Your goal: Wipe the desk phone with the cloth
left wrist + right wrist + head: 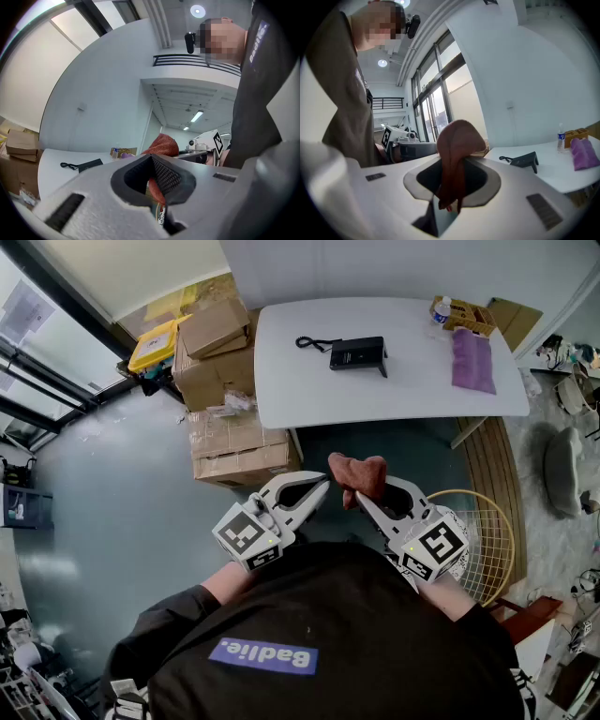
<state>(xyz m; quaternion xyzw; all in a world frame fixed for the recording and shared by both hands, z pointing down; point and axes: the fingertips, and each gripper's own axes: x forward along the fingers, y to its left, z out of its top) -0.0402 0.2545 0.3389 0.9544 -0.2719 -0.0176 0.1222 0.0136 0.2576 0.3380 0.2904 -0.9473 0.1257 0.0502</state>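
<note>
The black desk phone (358, 353) with its coiled cord lies on the white table (394, 395), far ahead of both grippers. It also shows in the left gripper view as the phone (86, 164) and in the right gripper view as the phone (524, 160). My right gripper (361, 498) (450, 190) is shut on a reddish-brown cloth (357, 475) (457, 140), which bunches above its jaws. My left gripper (321, 486) (159, 199) is shut, its tips right beside the cloth (161, 144); I cannot tell if they touch it. Both are held close to the person's chest.
A purple cloth (472, 359), a small bottle (442, 310) and a box sit at the table's right end. Stacked cardboard boxes (225, 399) stand left of the table. A wire basket (489, 540) is on the floor at right.
</note>
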